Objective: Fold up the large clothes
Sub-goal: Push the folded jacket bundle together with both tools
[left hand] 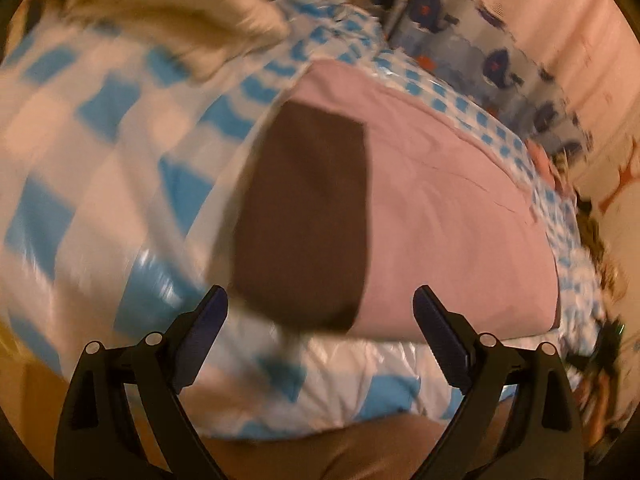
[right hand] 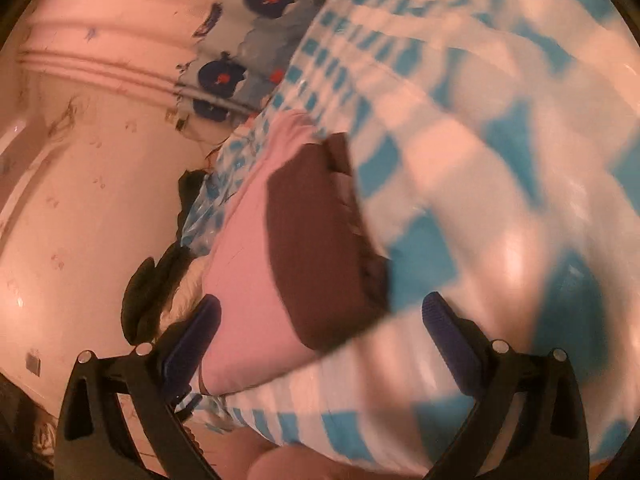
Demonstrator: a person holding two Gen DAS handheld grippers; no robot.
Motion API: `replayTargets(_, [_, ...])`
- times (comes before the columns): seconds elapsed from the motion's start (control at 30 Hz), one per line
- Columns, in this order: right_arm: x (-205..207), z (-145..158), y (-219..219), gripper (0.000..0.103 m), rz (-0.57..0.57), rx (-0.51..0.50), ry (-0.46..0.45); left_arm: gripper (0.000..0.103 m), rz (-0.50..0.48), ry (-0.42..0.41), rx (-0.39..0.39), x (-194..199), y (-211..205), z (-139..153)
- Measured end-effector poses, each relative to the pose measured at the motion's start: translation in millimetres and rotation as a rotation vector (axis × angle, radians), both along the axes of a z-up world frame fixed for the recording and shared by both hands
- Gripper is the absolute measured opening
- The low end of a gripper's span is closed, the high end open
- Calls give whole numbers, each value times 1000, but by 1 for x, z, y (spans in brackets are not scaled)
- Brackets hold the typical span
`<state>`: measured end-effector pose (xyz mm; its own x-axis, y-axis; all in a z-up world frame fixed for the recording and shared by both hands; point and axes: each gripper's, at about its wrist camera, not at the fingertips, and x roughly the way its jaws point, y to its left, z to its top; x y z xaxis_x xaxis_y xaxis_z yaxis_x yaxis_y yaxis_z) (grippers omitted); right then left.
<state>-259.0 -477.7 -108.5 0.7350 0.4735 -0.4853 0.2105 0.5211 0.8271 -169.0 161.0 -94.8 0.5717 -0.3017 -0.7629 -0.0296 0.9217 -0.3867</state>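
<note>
My left gripper (left hand: 320,300): jaws spread wide, nothing between the pads, hanging above the near end of the folded stack. My right gripper (right hand: 320,308): jaws likewise spread, empty, hanging over the stack's near corner; its left finger (right hand: 192,340) overlaps the pink edge in the view, though I cannot tell whether it touches. Pink garment (left hand: 440,208): folded flat into a broad rectangle, lying on the checked cover, toward the edge nearest the wall. Dark brown garment (left hand: 300,220): folded smaller, resting on top of the pink one along one side; from the right wrist view its stacked layers show as ridges along the edge facing the open cover. Blue-and-white checked cover (left hand: 100,160): glossy, plastic-looking, spread over the whole work surface, wrinkled and catching highlights. Cream fuzzy fabric (left hand: 172,20): heaped at the far end of the cover, well apart from the stack, blurred. Patterned cloth (left hand: 480,60): pale blue with dark blue rounded motifs and red spots, lying beyond the cover against the wall. Pink wall (right hand: 80,160): pale, with faint small marks. Dark items (right hand: 148,292) in the gap between cover and wall: unidentified. Both views are smeared by motion.
</note>
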Motion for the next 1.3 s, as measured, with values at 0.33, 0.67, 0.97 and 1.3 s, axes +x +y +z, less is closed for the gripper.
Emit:
replayTargets(0.33, [24, -10, 21, 97, 83, 155, -15, 90, 99, 107, -312, 8, 7, -37])
replayTargets(0.67, [53, -6, 52, 97, 139, 60, 20, 90, 159, 109, -422, 29, -3, -55])
replayTargets(0.97, [53, -7, 48, 97, 37, 149, -22, 90, 191, 95, -460, 41, -1, -53])
replayTargets(1.3, [76, -26, 60, 97, 60, 42, 140, 90, 184, 145, -413, 58, 0, -72])
